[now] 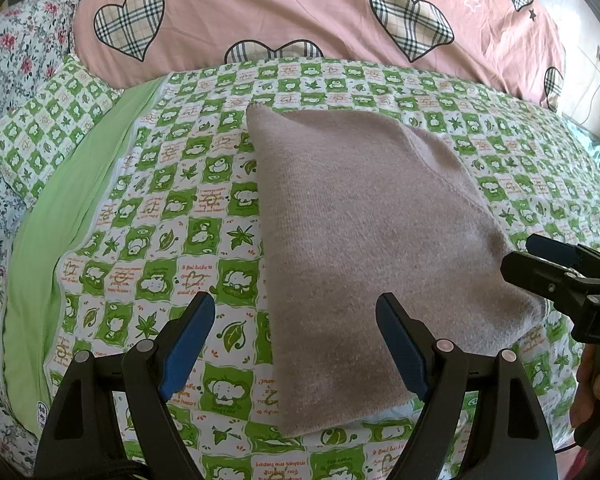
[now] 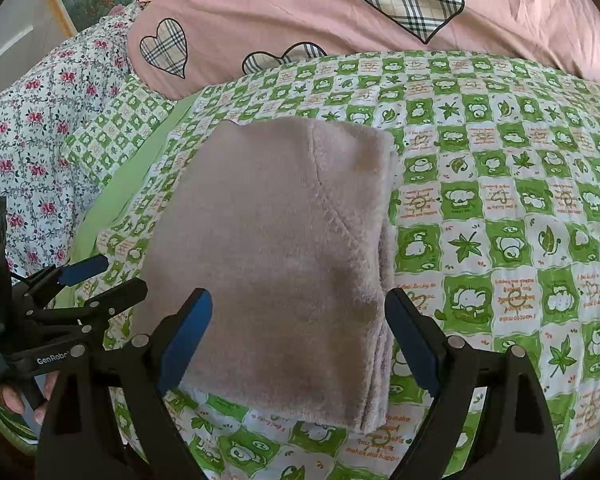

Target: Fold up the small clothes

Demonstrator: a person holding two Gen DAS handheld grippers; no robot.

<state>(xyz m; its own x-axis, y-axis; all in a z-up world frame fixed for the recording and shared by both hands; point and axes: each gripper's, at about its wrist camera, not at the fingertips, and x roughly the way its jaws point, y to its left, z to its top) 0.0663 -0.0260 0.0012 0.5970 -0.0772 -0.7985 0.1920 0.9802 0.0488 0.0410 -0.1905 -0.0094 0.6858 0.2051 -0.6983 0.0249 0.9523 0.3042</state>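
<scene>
Sweater (image 1: 364, 248), taupe knit, lies folded in a neat rectangle on the green-check sheet (image 1: 160, 208), w/ the pink heart quilt (image 1: 292, 4) beyond it. Left gripper (image 1: 296, 344) hangs over its near left edge, jaws wide, nothing in them. Right gripper (image 2: 300, 340) hangs above the near end, also spread wide and empty. Stacked layers show along the sweater's right side.

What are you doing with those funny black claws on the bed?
A person is folding small clothes with a gripper in each hand. A fuzzy beige garment lies folded into a neat rectangle on the green-and-white checked sheet. Both the left gripper and the right gripper are open and hover over its near edge, holding nothing. A pink quilt with plaid hearts lies behind.
</scene>
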